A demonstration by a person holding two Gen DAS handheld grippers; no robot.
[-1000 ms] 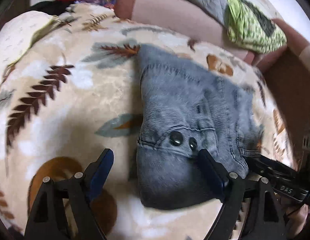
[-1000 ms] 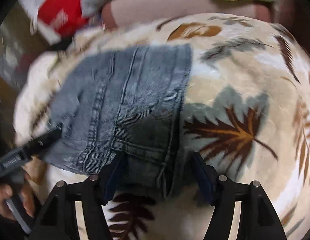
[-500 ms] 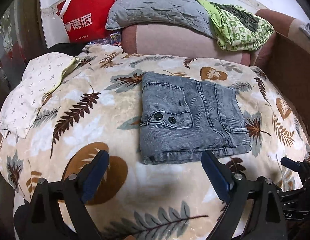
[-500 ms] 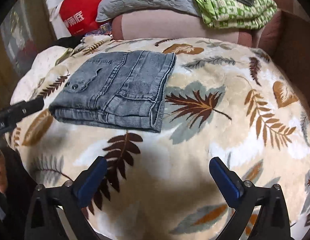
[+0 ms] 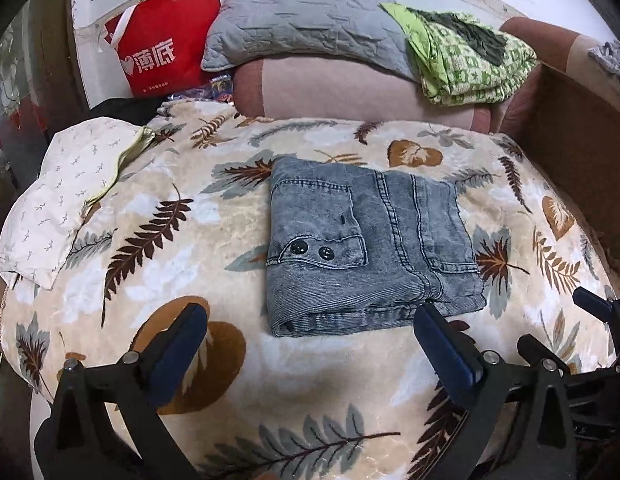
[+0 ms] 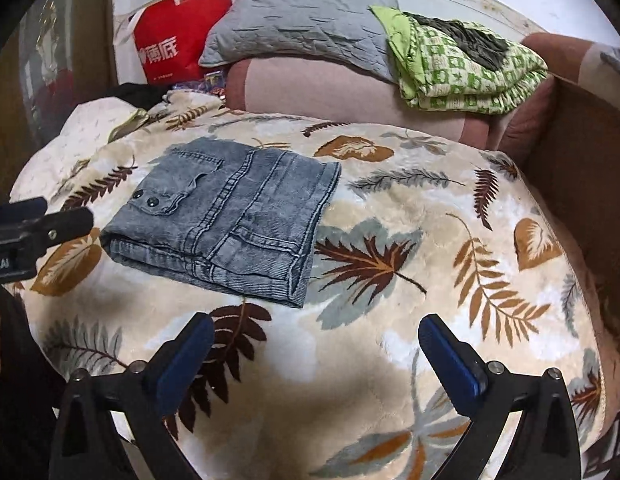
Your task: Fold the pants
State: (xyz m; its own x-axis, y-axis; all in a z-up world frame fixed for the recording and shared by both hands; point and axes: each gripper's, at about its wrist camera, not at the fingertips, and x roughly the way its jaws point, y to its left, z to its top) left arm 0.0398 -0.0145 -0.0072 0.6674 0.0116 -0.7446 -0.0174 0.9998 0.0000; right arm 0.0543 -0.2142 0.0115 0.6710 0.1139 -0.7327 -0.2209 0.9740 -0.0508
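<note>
The grey denim pants [image 5: 370, 244] lie folded into a neat rectangle mid-blanket [image 5: 189, 240]. The left gripper [image 5: 310, 340] is opening wide, empty; the right gripper [image 6: 316, 354] gapes, empty.

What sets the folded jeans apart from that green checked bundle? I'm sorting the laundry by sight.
The jeans are grey-blue denim with two dark snaps; the green bundle is bright green-and-white check with a dark patch on top. The jeans lie flat and squared on the leaf-print blanket; the bundle sits looser, up on the pink cushion. Both are folded cloth, and neither is held.
</note>
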